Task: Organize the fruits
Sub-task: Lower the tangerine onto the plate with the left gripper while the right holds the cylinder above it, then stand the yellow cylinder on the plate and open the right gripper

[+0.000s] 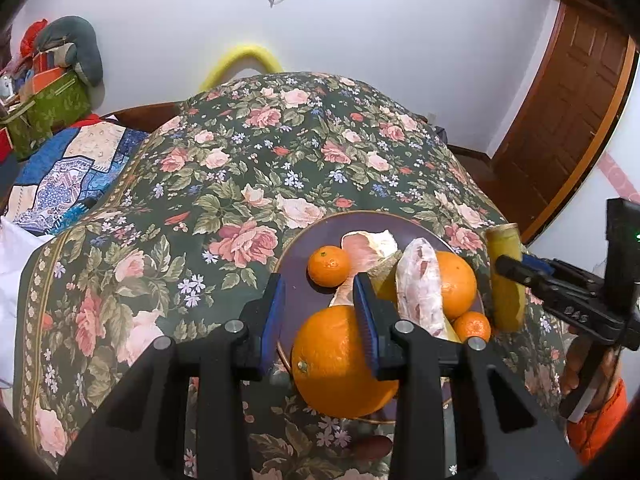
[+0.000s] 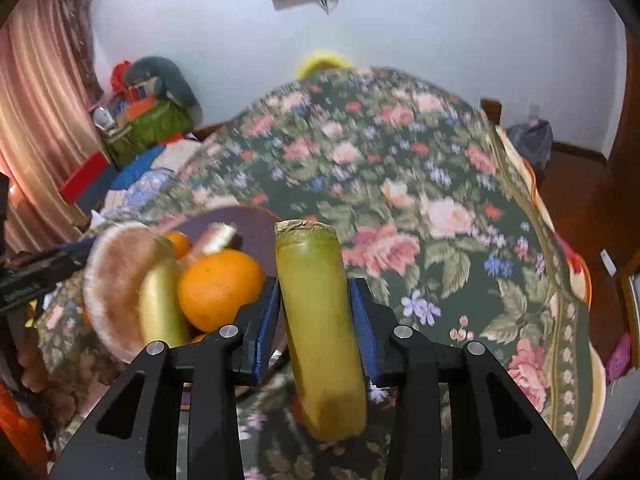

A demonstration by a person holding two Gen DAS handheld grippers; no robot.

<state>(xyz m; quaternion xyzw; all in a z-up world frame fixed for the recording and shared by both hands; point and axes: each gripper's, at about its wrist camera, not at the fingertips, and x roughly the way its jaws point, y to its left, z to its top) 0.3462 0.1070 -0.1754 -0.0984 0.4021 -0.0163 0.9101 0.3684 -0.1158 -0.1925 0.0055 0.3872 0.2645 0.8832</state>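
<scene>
Your right gripper (image 2: 314, 300) is clamping one yellow-green pomelo rind piece (image 2: 320, 320) just beside the plate (image 1: 296, 256); your left gripper (image 1: 320, 312) is hovering open over the plate, which is holding two oranges (image 1: 340, 360), two mandarins (image 1: 329, 266) and peeled pomelo segments (image 1: 420, 292)

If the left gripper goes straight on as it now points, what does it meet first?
Probably the purple plate between the small mandarin and big orange; the left gripper is open, depth unclear.
</scene>
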